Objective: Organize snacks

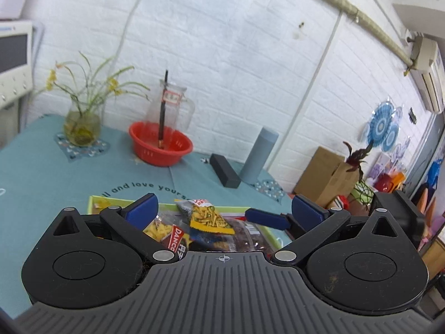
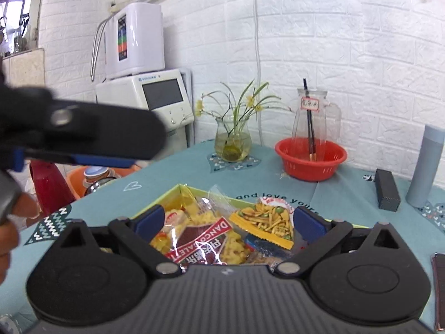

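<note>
A teal-clothed tabletop (image 2: 172, 175) against a white brick wall (image 2: 347, 41), both grippers above a snack tray.

The left gripper (image 1: 224, 211) and right gripper (image 2: 225, 218) both have their fingers spread wide, holding nothing, over a green-rimmed tray (image 2: 164, 194) filled with snack packets; a yellow-edged packet (image 2: 264, 222) lies on top beside a red-labelled one (image 2: 203, 239). Farther back stand a red basket (image 2: 311, 157) with a glass jug (image 2: 315, 117), a flower vase (image 2: 233, 144) and a grey cylinder (image 2: 425, 164).
</note>
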A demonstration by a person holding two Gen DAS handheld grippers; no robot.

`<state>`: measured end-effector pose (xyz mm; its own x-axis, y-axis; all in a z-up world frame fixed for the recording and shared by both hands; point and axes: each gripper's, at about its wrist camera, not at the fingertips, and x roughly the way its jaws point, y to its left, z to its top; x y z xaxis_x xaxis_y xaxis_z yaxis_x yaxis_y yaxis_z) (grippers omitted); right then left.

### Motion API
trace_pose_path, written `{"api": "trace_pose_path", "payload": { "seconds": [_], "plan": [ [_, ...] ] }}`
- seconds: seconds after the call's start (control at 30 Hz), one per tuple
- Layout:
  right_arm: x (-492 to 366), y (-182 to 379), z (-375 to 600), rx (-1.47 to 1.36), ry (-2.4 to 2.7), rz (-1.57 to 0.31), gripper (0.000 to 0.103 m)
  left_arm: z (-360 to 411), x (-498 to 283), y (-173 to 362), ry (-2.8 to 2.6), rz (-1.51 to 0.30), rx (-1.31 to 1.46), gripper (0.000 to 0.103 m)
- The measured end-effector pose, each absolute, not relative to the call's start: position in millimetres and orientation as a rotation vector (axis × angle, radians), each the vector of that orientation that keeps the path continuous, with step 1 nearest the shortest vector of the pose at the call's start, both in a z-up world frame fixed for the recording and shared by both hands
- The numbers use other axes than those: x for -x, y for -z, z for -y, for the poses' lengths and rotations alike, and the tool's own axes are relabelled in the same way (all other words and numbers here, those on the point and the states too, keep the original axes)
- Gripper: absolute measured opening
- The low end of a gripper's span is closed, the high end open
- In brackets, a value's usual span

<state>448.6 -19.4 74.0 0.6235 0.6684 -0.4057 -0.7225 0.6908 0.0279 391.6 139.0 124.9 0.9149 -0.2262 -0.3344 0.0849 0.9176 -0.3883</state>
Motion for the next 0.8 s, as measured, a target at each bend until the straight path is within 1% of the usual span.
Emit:
{"api": "trace_pose_path", "payload": {
  "seconds": [0.13,0.27,0.57,0.67,0.8],
  "plan": [
    [-427.8,-78.8,33.1,0.12,-0.765,-0.424,0.102,-129.3,-352.6,-136.9,0.162,-0.35,0.336,0.092],
    [-397.4,-77.1,51.6,0.123,-0.696,-0.438,0.102,-113.9,-320.6,-135.2,0.135,-0.349,0.276,0.092],
    [-318.1,-51.0,81.6,0.015,-0.53,-0.473,0.103,-94.9,-232.8,-88.6,0.107,-0.373,0.294,0.092],
    [-280.1,-40.3,88.1,-0.013,-0.452,-0.459,0.103,-88.7,-201.1,-71.6,0.028,-0.346,0.319,0.092],
    [-220.1,-27.8,96.8,0.005,-0.345,-0.426,0.103,-86.4,-180.2,-58.1,0.034,-0.383,0.346,0.092]
  ]
}}
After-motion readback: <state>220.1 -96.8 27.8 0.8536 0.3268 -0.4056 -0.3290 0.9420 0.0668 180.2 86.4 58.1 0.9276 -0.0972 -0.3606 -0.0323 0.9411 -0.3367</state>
